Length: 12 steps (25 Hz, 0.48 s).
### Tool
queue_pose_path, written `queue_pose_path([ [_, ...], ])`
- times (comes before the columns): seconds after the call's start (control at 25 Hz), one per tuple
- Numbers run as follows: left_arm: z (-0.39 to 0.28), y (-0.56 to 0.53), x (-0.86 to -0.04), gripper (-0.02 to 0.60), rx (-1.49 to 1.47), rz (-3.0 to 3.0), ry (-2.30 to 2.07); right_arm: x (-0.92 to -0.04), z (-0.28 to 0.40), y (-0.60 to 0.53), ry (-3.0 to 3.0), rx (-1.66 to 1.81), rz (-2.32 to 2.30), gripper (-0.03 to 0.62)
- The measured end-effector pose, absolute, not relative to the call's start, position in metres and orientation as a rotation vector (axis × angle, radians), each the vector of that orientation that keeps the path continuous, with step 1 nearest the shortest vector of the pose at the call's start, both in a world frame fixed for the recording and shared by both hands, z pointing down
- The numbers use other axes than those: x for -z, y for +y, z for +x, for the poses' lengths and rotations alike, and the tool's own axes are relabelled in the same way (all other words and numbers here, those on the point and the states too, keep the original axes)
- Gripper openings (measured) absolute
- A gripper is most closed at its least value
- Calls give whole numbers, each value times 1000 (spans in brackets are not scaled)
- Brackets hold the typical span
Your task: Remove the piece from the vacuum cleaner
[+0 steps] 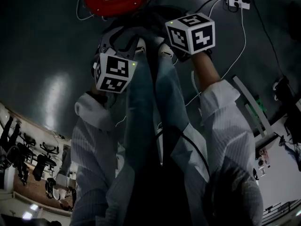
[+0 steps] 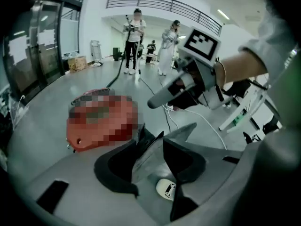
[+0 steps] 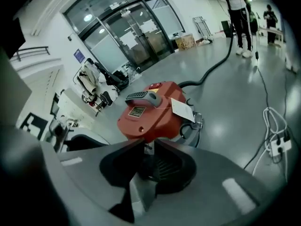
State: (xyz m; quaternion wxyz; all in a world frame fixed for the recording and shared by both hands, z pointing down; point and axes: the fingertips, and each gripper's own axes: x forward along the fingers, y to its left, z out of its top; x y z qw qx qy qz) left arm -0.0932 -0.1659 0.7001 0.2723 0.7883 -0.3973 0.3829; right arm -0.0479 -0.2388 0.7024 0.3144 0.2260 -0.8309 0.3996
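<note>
Facing the red vacuum cleaner (image 3: 150, 119): left gripper (image 2: 165, 142) fingers released wide, right gripper (image 3: 149, 144) fingers barely parted, both empty; widen the right and align squarely before clenching.

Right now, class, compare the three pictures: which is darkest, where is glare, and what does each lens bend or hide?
Head view: darkest, with a glare patch on the floor. Left gripper view: bright, fisheye-rounded with black corners; a mosaic patch covers most of the red vacuum cleaner. Right gripper view: well lit, vacuum cleaner sharp, glass doors bowed.
</note>
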Motion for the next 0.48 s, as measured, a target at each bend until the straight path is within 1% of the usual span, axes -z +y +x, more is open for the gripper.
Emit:
queue_pose_path([
  [0.08, -94, -172, -715, 178, -1133, 2175, -1033, -708, -61, -248, -2169, -1198, 583, 60],
  [0.24, -97, -178, -735, 183, -1330, 2297, -951, -720, -78, -262, -2106, -1452, 565, 107],
  [0.36, -89, -175, -752, 183, -1432, 2368, -820, -729, -84, -270, -2065, -1534, 543, 135],
  [0.48, -81, -172, -762, 183, -1506, 2425, -701, -739, -81, -276, -2015, -1565, 553, 140],
])
